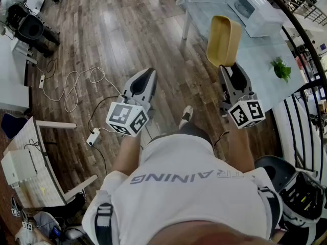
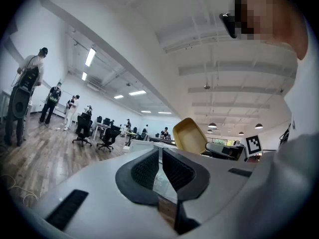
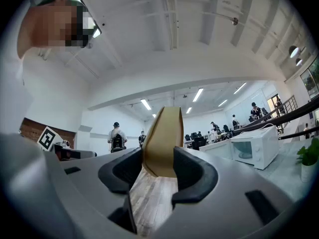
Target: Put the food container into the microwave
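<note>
Your right tongs (image 1: pixel 230 69) are pinching the food container (image 1: pixel 224 39), a tan tub standing on edge, its base gripped between both pads and its rim pointing up and ahead. Your left tongs (image 1: pixel 147 73) are pressed nearly together with nothing between them, level over the wooden floor (image 1: pixel 127 29). The white microwave (image 1: pixel 255 6) sits on the glass worktop (image 1: pixel 255 55), ahead and a little right of the container, well apart from it. Your shirt (image 1: pixel 186 176) reads "TRAINING". Bare floor runs up to the worktop's near edge; a potted plant (image 1: pixel 281 69) stands near its right edge beside the railing (image 1: pixel 301 40), and a loose cable (image 1: pixel 71 86) lies on the floor to your left.
</note>
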`<state>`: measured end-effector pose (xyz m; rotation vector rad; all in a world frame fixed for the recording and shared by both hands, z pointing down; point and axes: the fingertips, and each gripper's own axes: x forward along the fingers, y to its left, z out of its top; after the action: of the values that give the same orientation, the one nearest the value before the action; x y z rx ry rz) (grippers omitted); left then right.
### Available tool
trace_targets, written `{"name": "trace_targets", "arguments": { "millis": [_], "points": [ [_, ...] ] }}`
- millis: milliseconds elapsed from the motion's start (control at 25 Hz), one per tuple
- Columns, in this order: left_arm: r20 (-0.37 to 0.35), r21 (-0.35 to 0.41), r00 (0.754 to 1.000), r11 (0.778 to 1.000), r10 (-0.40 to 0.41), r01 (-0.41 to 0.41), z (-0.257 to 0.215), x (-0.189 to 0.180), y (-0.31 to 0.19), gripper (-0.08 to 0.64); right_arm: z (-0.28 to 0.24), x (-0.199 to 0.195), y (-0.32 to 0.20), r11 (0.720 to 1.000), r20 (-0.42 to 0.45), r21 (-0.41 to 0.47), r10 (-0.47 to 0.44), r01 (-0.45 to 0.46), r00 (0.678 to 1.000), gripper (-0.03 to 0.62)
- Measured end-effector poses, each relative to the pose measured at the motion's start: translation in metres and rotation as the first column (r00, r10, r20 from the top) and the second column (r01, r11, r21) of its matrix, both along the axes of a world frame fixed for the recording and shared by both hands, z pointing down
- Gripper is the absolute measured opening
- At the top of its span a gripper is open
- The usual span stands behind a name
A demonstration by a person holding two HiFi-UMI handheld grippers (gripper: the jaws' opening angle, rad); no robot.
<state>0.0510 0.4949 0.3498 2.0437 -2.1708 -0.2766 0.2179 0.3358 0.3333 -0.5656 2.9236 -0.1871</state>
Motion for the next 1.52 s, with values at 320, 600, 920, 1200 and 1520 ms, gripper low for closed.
{"name": "trace_targets", "arguments": {
  "millis": [320, 600, 920, 1200, 1520],
  "points": [
    [-0.011, -0.011, 1.000, 1.000, 0.009, -0.009, 0.003, 0.004, -0.005, 0.049, 0.004, 0.001, -0.001, 1.000, -0.007, -0.014, -0.006, 0.006, 1.000, 0.210],
    [-0.009, -0.016, 1.000, 1.000, 0.013, -0.013, 0.005, 0.007, -0.006, 0.049, 0.007, 0.002, 0.000, 1.000, -0.007, -0.020, -0.008, 0.008, 1.000, 0.210],
    [-0.002, -0.017, 1.000, 1.000, 0.019, -0.019, 0.003, 0.006, -0.008, 0.049, 0.001, -0.001, 0.001, 0.999, 0.019, -0.009, -0.030, 0.030, 0.999, 0.210],
    [-0.007, -0.023, 1.000, 0.999, 0.023, -0.023, 0.004, 0.001, -0.029, 0.049, 0.004, -0.007, -0.021, 0.999, 0.015, -0.023, -0.033, 0.033, 0.999, 0.210],
    [-0.015, -0.045, 1.000, 0.999, 0.026, -0.027, 0.009, -0.019, -0.064, 0.049, 0.012, -0.028, -0.058, 0.998, 0.010, -0.058, -0.033, 0.033, 0.999, 0.210]
  ]
}}
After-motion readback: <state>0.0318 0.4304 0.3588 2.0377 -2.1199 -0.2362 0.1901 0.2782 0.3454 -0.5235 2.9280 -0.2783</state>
